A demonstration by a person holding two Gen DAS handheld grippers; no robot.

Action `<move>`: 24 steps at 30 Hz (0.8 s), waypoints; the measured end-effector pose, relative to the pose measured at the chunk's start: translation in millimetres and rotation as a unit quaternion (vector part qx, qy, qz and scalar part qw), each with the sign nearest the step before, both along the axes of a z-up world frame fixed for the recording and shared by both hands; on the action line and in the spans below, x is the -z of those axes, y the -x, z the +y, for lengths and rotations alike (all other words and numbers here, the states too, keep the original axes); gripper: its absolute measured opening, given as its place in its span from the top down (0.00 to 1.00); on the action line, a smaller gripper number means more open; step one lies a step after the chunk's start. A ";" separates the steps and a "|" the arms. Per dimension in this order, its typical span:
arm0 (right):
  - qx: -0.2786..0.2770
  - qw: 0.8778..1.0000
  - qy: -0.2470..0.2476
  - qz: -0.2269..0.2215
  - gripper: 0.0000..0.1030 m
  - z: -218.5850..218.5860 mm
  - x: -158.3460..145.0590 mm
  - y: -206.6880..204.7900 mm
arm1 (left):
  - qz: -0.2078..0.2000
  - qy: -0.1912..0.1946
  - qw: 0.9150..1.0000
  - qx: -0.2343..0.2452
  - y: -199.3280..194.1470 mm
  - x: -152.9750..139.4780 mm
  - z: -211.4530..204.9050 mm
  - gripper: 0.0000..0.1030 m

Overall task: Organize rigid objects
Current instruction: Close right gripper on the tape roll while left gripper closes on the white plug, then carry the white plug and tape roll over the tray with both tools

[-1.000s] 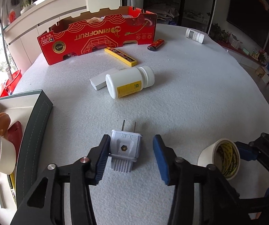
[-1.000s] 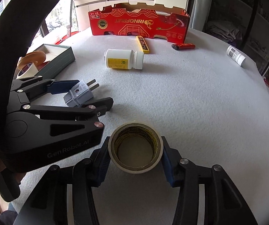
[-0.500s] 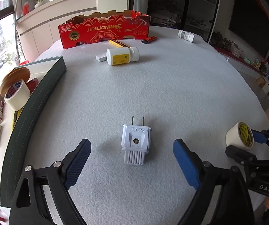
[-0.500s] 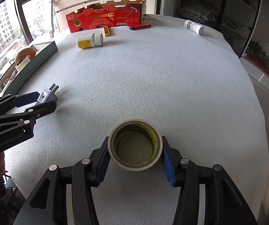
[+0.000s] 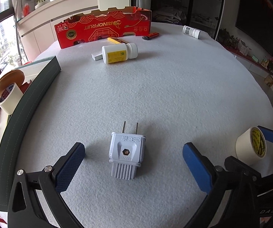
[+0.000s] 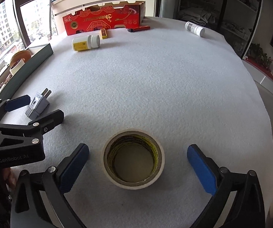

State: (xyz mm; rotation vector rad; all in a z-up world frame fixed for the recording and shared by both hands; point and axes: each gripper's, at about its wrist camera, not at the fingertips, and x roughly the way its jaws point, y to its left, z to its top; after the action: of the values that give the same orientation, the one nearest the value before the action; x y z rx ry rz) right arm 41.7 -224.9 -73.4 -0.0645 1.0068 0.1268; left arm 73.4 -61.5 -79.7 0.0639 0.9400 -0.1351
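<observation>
Both jaws have just been opening and I am seeing them standing wide, gripping nothing. Centred between the left gripper's [image 5: 133, 163] jaws, low in its frame, the plug [image 5: 126, 154] is lying prongs pointing away; the tape roll [image 6: 134, 158] is sitting likewise inside the right gripper [image 6: 137, 168].

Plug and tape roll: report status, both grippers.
Left gripper open astride plug, jaws just opened. Right gripper open astride tape roll, likewise. Both on table, untouched. Nothing obstructing.

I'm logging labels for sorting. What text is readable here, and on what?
"RINOFRUIT", upside down: red carton.
"GenRobot.AI": left tool body.
"DAS": right tool body.
Plug markings, tape roll core print, bottle label: too small.
</observation>
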 end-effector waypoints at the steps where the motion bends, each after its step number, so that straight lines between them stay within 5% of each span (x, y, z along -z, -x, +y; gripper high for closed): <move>1: 0.000 1.000 0.002 0.003 0.00 0.5 -0.1 -0.3 | 0.002 -0.001 1.000 0.000 -0.5 -0.1 -0.3 0.01; 13: 0.014 0.999 0.009 0.029 0.00 2.5 -1.1 -4.5 | 0.022 -0.006 1.000 -0.002 -4.7 -0.9 -2.2 0.02; 15: 0.016 0.999 0.010 0.032 0.03 4.5 -2.3 -3.2 | 0.023 -0.006 1.000 0.007 -1.9 -3.9 -5.3 0.11; 16: 0.011 0.999 0.010 0.028 0.06 6.4 -4.5 -1.3 | 0.020 -0.004 1.000 0.016 0.7 -6.1 -7.8 0.23; 18: -0.001 1.000 0.009 0.022 0.34 11.5 -9.5 2.1 | 0.018 -0.004 0.999 0.032 4.7 -10.3 -13.1 0.47; 19: -0.004 1.000 0.011 0.022 0.41 13.7 -11.2 2.8 | 0.019 -0.002 0.999 0.038 6.1 -11.9 -15.2 0.68; 20: -0.005 1.000 0.009 0.024 0.52 15.2 -12.3 2.8 | 0.025 0.001 0.999 0.042 7.1 -12.5 -16.1 0.68; 24: -0.003 0.999 0.007 0.033 0.52 16.1 -13.5 4.5 | 0.035 0.022 0.998 0.042 15.7 -14.6 -13.1 0.68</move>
State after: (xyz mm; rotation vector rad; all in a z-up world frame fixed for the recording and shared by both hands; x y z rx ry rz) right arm 37.1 -208.8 -59.9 -0.0770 1.0737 0.1286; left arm 57.7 -74.6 -65.1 0.0582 1.0049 -0.2368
